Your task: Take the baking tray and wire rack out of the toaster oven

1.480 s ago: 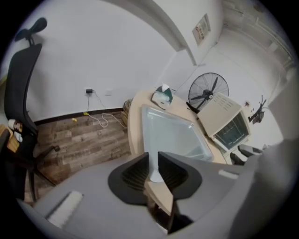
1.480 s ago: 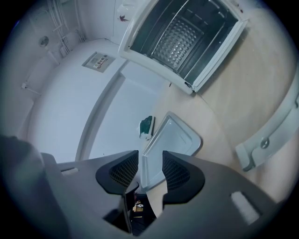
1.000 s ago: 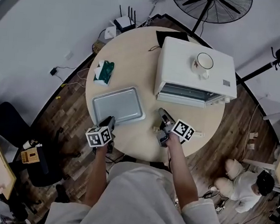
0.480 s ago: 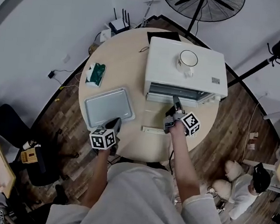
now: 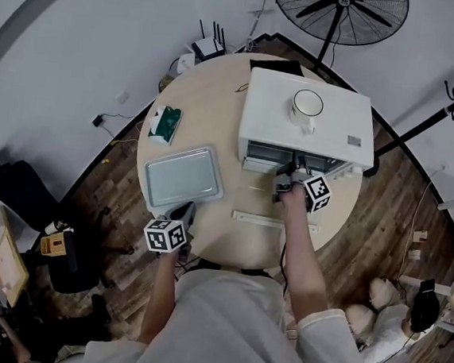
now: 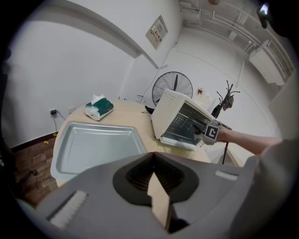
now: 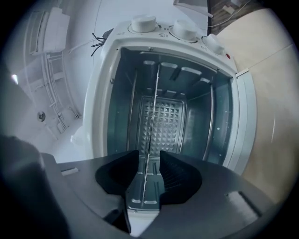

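Observation:
The white toaster oven (image 5: pixel 309 117) stands at the back right of the round table, door folded down, handle bar (image 5: pixel 271 219) toward me. My right gripper (image 5: pixel 294 177) is at its mouth. In the right gripper view the wire rack (image 7: pixel 150 112) shows edge-on as a thin line inside the cavity; my right gripper (image 7: pixel 149 161) is open, one jaw on either side of the rack's front edge. The empty baking tray (image 5: pixel 183 178) lies on the table to the left, also seen as the tray (image 6: pixel 96 147). My left gripper (image 5: pixel 177 218) hangs shut and empty at the table's near edge.
A mug (image 5: pixel 306 104) sits on top of the oven. A green tissue box (image 5: pixel 166 121) lies at the table's far left. A standing fan (image 5: pixel 339 8) and a router (image 5: pixel 210 46) are behind the table. A dark chair (image 5: pixel 18 192) is left of it.
My right gripper has travelled from the table in front of the oven up to the oven's mouth. My left gripper has drawn back from the tray toward the table edge.

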Demonstrator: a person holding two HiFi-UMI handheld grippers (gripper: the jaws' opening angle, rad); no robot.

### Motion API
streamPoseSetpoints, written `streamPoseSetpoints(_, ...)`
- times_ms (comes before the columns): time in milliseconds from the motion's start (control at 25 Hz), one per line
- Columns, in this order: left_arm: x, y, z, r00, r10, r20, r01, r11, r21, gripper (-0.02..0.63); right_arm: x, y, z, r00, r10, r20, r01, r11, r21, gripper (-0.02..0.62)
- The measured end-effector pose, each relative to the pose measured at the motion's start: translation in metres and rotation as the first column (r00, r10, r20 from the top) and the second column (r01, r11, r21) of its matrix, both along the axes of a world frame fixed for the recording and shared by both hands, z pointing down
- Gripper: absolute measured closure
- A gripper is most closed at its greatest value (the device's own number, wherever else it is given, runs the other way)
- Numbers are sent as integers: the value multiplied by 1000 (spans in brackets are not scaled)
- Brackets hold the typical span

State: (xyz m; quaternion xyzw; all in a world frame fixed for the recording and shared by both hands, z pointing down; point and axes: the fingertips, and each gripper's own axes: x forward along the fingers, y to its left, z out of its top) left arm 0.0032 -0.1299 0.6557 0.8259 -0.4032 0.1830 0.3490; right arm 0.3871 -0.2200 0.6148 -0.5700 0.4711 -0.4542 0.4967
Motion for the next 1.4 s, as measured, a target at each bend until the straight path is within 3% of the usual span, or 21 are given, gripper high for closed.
streamPoseSetpoints(240, -18, 12, 5, 999, -49, 14, 49, 999, -16, 551, 9, -21, 1, 999, 32, 43, -32, 999, 1, 466)
streamPoseSetpoints(560, -30, 28, 18, 996, -86, 4, 86, 995, -58, 550, 15, -25, 6, 995, 60, 81, -59, 998, -9, 531)
streamPoseSetpoints(800, -23, 32, 20, 998, -70, -2, 70, 995, -69, 549, 14, -23, 6, 990, 49, 131, -51, 999, 7, 579)
streamPoseSetpoints(1400, -24, 19, 19, 1000, -20, -19, 19, 997, -69, 550, 4, 2, 3, 989, 47, 139, -50, 999, 15, 581)
